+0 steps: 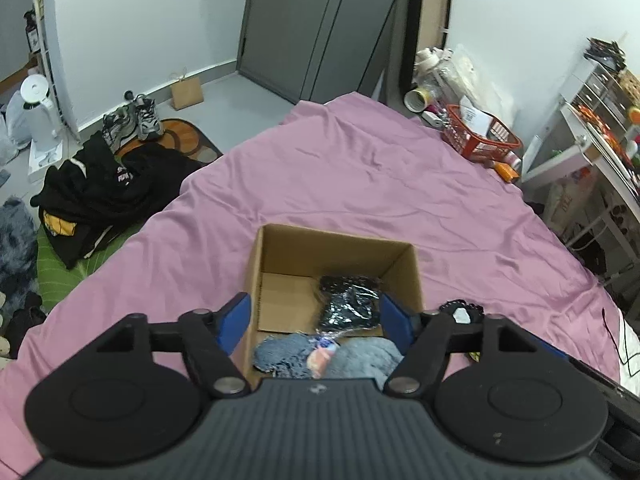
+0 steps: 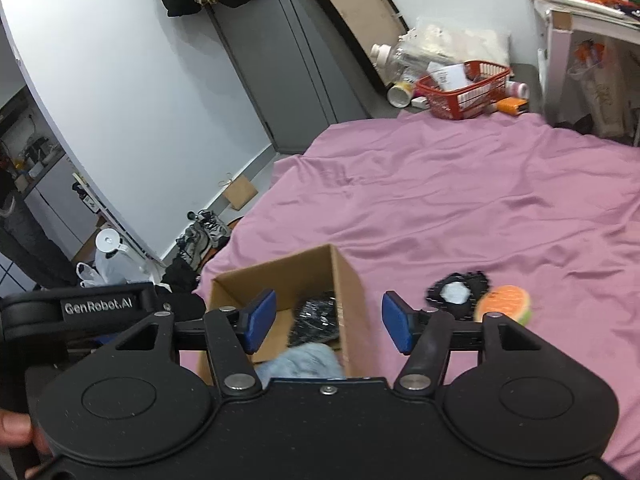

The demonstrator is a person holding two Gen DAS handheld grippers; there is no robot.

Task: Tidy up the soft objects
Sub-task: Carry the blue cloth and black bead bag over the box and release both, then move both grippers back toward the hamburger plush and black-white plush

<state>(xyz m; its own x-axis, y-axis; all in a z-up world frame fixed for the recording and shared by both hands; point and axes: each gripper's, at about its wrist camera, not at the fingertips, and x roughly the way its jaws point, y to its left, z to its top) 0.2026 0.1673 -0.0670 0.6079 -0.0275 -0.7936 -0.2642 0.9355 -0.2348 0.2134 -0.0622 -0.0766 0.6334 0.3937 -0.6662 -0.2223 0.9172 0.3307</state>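
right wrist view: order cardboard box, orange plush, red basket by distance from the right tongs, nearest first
1. Cardboard box: just ahead, partly between the open right tongs, toward their left side.
2. Orange plush: on the pink sheet, ahead to the right, beside a black item.
3. Red basket: far end of the bed, by the wall.

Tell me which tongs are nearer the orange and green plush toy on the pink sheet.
Right. The right tongs, open, hang between the cardboard box and the orange and green plush toy; the left tongs, open, sit over the box, farther off.
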